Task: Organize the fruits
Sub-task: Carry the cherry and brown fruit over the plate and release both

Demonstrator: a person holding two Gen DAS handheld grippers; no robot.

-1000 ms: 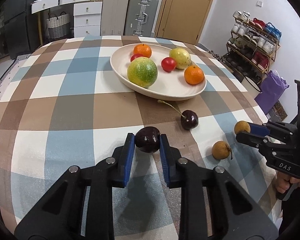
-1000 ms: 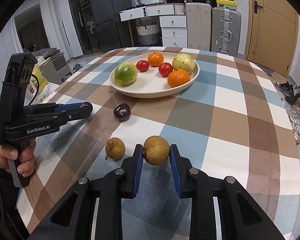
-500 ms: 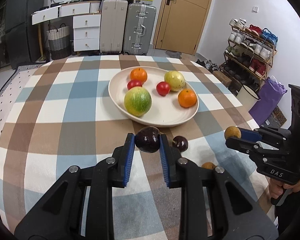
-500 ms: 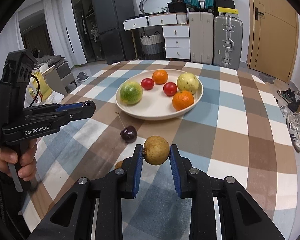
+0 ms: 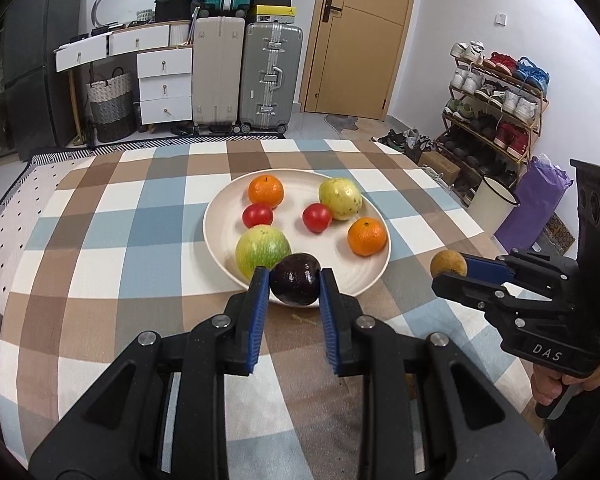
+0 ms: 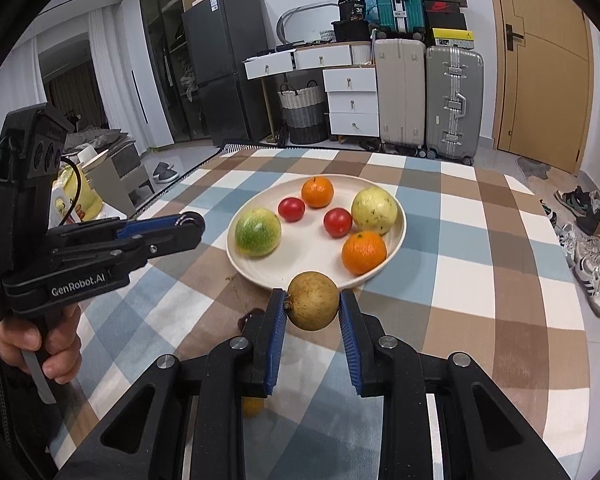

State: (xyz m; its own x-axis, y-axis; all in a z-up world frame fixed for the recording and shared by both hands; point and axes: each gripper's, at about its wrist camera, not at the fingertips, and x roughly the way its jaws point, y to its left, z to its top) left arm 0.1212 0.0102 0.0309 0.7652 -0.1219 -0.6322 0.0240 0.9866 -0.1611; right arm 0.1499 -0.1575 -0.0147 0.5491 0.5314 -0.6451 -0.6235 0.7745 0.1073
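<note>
Six round fruits are sitting in the plate (image 5: pixel 374 216); near it, the left gripper (image 5: pixel 295 284) is clamping a glossy dark fruit (image 5: pixel 296 285) and the right gripper (image 6: pixel 313 302) a rough brown fruit (image 6: pixel 314 300).

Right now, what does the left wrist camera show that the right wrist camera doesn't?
Only the left wrist view shows the dark fruit clamped in the left gripper and the shoe rack.

Only the right wrist view shows a dark cherry and a small brown fruit on the tablecloth, mostly hidden behind the right gripper, plus the black fridge.

Both show the plate with six fruits, and the brown fruit in the right gripper.
</note>
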